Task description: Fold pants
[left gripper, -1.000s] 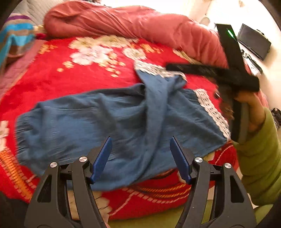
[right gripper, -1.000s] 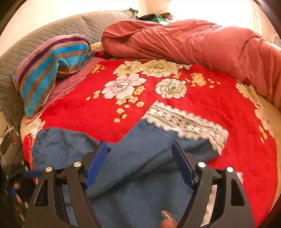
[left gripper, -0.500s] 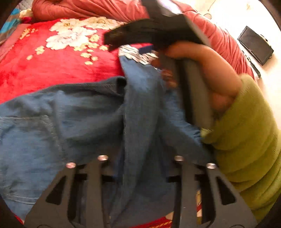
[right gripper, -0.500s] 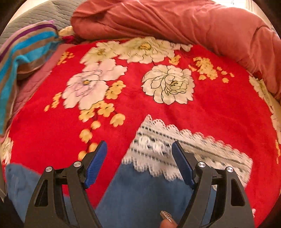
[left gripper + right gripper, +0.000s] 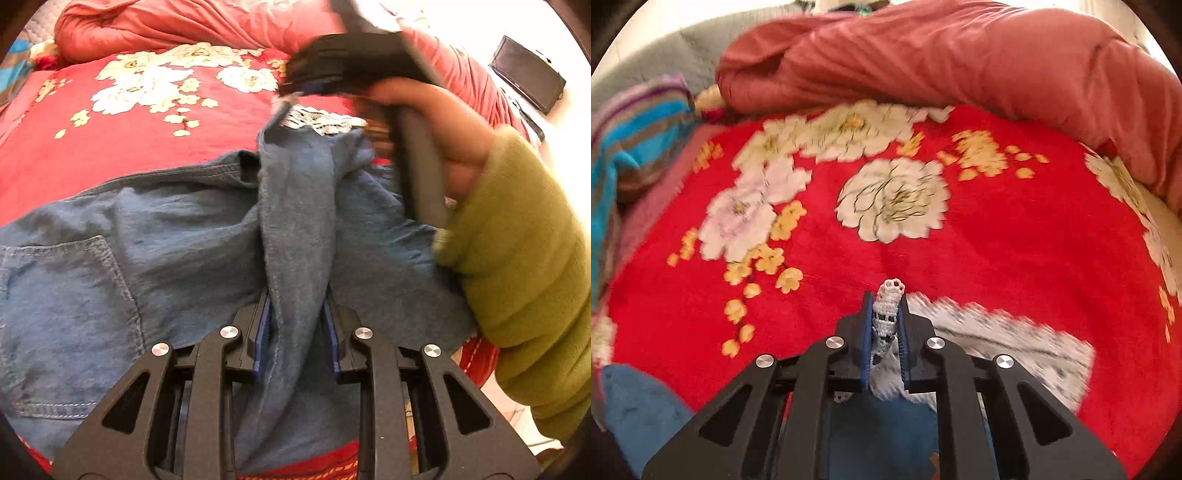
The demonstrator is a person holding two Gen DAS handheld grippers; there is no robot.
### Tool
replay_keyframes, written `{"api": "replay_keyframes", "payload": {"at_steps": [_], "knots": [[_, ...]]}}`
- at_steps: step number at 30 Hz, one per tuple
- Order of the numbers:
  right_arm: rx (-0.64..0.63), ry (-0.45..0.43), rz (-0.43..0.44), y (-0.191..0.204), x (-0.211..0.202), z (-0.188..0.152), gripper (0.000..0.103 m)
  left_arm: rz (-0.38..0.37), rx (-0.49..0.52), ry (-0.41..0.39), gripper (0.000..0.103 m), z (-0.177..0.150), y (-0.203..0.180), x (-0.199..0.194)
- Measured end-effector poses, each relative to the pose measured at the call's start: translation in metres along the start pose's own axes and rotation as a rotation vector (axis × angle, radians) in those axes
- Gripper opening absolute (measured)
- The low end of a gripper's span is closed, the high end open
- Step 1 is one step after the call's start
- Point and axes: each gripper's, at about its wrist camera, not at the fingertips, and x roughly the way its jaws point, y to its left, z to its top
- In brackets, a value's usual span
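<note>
Now both hand-held grippers, open before, apparently pinch the pants (image 5: 192, 236).

We see blue pants (image 5: 184, 236) with white lace trim (image 5: 1008, 336) on a red blanket (image 5: 1015, 236) patterned with white flowers.

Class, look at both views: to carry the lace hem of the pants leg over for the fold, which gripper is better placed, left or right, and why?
Probably the right gripper: it is shut on the lace hem, the free end of the pants. The left gripper pinches a bunched ridge of denim near the crotch, better suited to anchoring.
</note>
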Motion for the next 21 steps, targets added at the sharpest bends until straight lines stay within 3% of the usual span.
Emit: {"api": "replay_keyframes", "payload": {"at_steps": [3, 9, 11, 12, 21], "knots": [[0.082, -0.022, 0.071, -0.025, -0.034, -0.011, 0.011, 0.009, -0.01, -0.008, 0.017, 0.002, 0.0, -0.001], [0.172, -0.095, 0.111, -0.073, -0.113, -0.041, 0.011, 0.037, -0.027, -0.027, 0.017, 0.002, 0.004, -0.005], [0.203, -0.113, 0.121, -0.087, -0.137, -0.055, 0.011, 0.045, -0.033, -0.032, 0.007, 0.004, 0.008, -0.006], [0.209, -0.12, 0.12, -0.092, -0.148, -0.062, 0.011, 0.058, -0.027, -0.042, 0.003, 0.003, 0.008, -0.009], [0.252, -0.119, 0.14, -0.104, -0.219, -0.134, 0.011, 0.115, 0.016, -0.112, 0.003, -0.005, 0.013, -0.039]]}}
